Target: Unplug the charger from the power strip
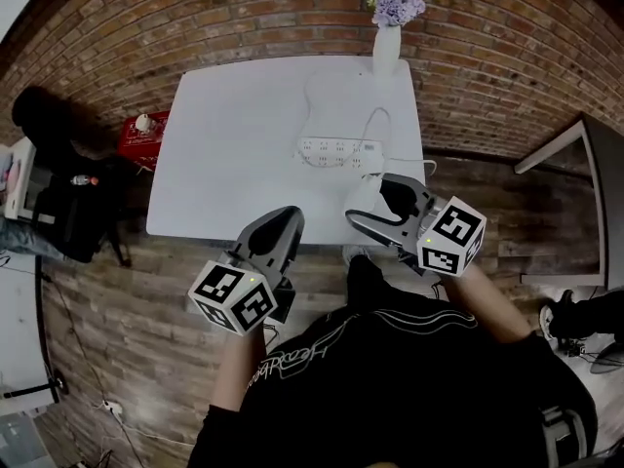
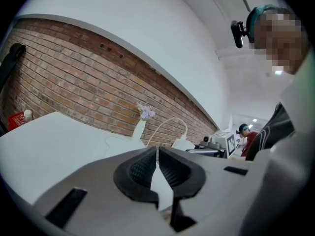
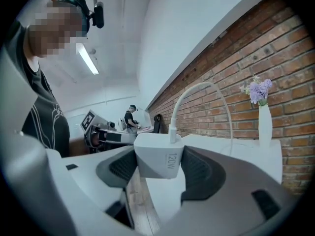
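Note:
A white power strip (image 1: pixel 336 151) lies on the white table (image 1: pixel 234 154), near its right side. My right gripper (image 1: pixel 378 205) is shut on a white charger block (image 3: pixel 158 156), held just off the table's front edge and apart from the strip. The charger's white cable (image 3: pixel 197 95) arcs up from the block and back toward the table. My left gripper (image 1: pixel 285 218) hovers over the table's front edge. Its jaws are shut with nothing between the pads (image 2: pixel 142 168).
A white vase of lilac flowers (image 1: pixel 387 29) stands at the table's back right corner, against a brick wall. A red box (image 1: pixel 141 136) and a seated person in dark clothes (image 1: pixel 58 164) are left of the table. Another table (image 1: pixel 585 154) stands to the right.

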Motion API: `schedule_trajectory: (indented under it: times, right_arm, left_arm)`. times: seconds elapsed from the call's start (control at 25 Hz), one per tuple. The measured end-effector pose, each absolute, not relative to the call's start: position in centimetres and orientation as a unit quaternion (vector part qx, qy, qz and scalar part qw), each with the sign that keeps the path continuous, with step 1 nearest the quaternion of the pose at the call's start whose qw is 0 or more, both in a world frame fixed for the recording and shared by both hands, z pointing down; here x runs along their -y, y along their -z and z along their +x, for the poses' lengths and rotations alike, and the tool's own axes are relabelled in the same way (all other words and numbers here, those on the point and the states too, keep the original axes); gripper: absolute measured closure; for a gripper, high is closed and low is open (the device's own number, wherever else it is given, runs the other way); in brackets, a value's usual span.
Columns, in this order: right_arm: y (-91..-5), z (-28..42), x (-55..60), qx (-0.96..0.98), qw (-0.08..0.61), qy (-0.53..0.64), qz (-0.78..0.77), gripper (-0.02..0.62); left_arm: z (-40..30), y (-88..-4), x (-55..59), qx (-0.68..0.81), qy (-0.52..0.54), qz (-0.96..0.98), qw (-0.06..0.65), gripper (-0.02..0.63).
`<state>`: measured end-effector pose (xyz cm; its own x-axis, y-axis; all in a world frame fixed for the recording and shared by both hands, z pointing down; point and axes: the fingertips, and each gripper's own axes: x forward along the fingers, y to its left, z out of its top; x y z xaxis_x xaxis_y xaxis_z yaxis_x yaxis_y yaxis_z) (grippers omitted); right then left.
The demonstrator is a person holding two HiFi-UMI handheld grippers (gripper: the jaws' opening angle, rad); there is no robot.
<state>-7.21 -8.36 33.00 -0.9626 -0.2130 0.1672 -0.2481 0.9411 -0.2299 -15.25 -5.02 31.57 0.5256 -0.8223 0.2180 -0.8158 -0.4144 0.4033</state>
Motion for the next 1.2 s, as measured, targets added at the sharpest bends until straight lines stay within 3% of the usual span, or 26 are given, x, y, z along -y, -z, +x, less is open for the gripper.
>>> schedule_trajectory:
  times: [1.2]
  right_arm:
    - [-32.4, -5.8, 3.3, 0.977, 0.068, -0.117, 0.164, 0.351]
  left_arm:
    - [-14.2, -30.1, -0.5, 0.471, 0.015, 0.854, 0.219, 0.592]
